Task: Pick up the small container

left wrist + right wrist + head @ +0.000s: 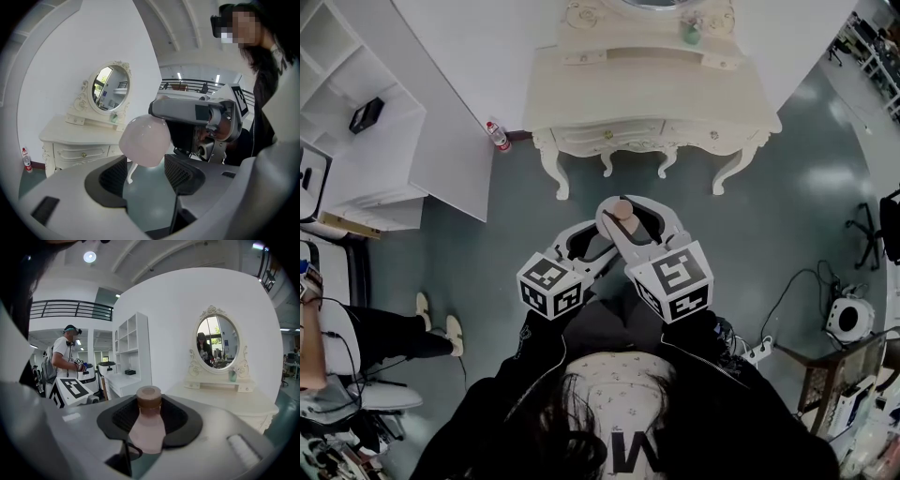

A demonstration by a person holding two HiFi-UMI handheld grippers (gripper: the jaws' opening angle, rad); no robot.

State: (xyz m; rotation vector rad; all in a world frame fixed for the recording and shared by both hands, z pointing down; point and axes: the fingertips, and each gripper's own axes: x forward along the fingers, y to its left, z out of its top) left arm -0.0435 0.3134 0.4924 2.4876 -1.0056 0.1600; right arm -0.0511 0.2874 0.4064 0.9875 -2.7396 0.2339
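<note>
My right gripper (150, 414) clamps the small pink bottle (148, 432) upright, cap up — my left gripper (147, 172), jaws apart and empty, sits just beside it.

small pale pink container (149, 430), brown round cap uppermost, gripped at its body between the fingers (180, 416) of the right gripper (150, 412)

I count two grippers, left (581, 242) and right (639, 223), and one small container (622, 208). At twelve o'clock I see one dressing table (647, 98), one oval mirror (217, 341) and one green bottle (691, 33). At eleven o'clock there is one water bottle (497, 136), and at ten, one shelf unit (375, 159).
</note>
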